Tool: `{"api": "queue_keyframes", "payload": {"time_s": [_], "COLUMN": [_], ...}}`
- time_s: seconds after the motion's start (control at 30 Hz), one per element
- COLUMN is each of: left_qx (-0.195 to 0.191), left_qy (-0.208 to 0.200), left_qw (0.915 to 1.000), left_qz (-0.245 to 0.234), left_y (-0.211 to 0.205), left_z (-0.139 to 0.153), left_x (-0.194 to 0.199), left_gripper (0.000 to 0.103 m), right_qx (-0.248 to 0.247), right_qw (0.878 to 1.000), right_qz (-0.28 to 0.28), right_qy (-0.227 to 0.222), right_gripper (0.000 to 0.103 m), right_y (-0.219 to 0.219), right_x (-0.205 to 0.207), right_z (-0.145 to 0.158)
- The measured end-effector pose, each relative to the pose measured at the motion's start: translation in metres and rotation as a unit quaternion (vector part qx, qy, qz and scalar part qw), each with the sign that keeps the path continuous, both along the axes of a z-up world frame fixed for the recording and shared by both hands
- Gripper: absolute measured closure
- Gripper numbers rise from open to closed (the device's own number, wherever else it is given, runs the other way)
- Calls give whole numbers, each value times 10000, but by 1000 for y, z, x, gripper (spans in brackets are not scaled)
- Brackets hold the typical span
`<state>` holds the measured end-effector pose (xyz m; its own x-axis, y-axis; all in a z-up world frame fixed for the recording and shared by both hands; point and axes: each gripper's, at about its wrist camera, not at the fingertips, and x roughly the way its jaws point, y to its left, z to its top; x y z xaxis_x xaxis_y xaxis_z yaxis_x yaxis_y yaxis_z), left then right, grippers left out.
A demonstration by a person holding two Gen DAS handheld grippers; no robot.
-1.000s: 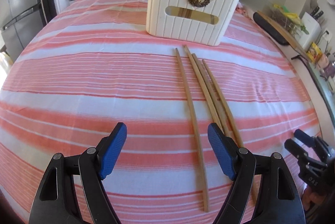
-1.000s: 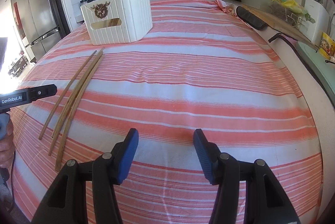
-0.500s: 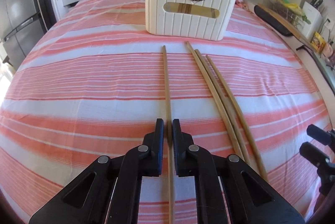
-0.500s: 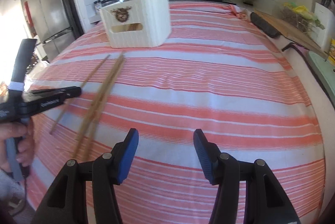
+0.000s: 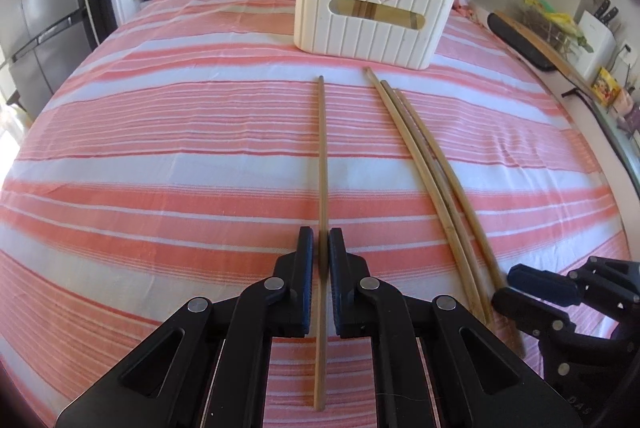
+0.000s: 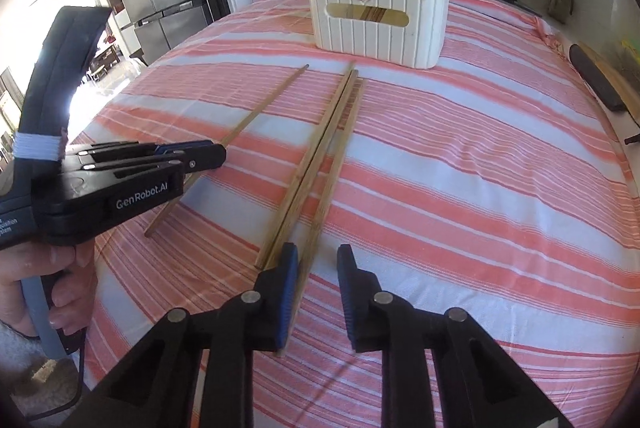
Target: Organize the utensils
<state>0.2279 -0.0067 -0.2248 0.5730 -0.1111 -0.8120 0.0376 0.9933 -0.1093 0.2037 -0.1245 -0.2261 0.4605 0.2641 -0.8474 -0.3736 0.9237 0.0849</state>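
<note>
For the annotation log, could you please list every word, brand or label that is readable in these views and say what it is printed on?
"GenRobot.AI": white lettering on the side of the left gripper, seen from the right wrist.
"DAS": faint embossed letters on the right gripper body, at the lower right of the left wrist view.
Small white print at the right wrist view's left edge: cut off, unreadable.
Counter jar labels and yellow packet: too small to read.

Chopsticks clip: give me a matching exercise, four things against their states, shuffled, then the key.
1. left tool
2. right tool
3. single chopstick
4. white holder

A. stands upright at the far end of the striped cloth
B. open beside the three loose chopsticks
C. gripped between two pads
D. shut on one stick

Pairs: 1-D, 2-B, 3-C, 4-A
</note>
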Motion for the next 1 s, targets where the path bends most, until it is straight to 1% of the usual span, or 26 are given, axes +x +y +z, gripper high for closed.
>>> {"api": "queue_keyframes", "payload": {"time_s": [0.03, 0.07, 0.17, 0.27, 0.4, 0.53, 0.6, 0.67, 0.7, 0.73, 0.77, 0.8, 0.83, 0.87, 0.93, 1.0], "left_qx": [18, 15, -78, -133, -115, -142, -147, -172, -219, -278, -308, -291, -228, -138, -53, 2], "left_qy": [-1, -1, 34, 73, 97, 179, 186, 181, 186, 180, 147, 91, 36, 21, 135, 80], "left_qw": [10000, 10000, 9999, 9997, 9995, 9993, 9994, 9994, 9994, 9994, 9994, 9995, 9997, 9999, 9998, 9999], "left_qz": [-1, 0, 83, 182, 276, 295, 263, 253, 202, 137, 91, 75, 69, 85, 125, 146], "left_y": [-1, -1, 3, 8, 13, 17, 19, 20, 20, 19, 18, 17, 16, 16, 17, 17], "left_z": [0, 0, 1, 1, 2, 2, 3, 4, 4, 4, 6, 7, 7, 7, 2, 1], "left_x": [0, -1, -2, -7, -20, -34, -40, -40, -37, -34, -31, -28, -24, -20, -10, -5], "left_gripper": [96, 96, 96, 96, 96, 96, 96, 94, 84, 69, 60, 41, 29, 27, 27, 24], "right_qx": [-61, -110, -268, -275, -409, -793, -1020, -1109, -1087, -1016, -919, -811, -709, -622, -556, -616], "right_qw": [10000, 9999, 9992, 9980, 9942, 9852, 9806, 9787, 9784, 9791, 9803, 9815, 9825, 9836, 9866, 9881], "right_qz": [8, -12, -251, -534, -977, -1489, -1630, -1679, -1698, -1699, -1692, -1679, -1668, -1632, -1473, -1372], "right_qy": [-7, -81, -188, -201, -205, -305, -375, -412, -449, -461, -449, -426, -423, -448, -426, -329], "right_gripper": [87, 93, 96, 96, 96, 96, 96, 95, 94, 93, 83, 64, 55, 49, 49, 49], "right_y": [1, 1, -8, -29, -60, -90, -99, -104, -107, -110, -113, -116, -118, -118, -114, -112], "right_x": [0, -1, -1, -1, -9, -26, -36, -42, -43, -42, -40, -37, -36, -33, -27, -18], "right_z": [-2, -1, -1, -1, 0, 1, 2, 3, 4, 6, 6, 6, 7, 7, 6, 0]}}
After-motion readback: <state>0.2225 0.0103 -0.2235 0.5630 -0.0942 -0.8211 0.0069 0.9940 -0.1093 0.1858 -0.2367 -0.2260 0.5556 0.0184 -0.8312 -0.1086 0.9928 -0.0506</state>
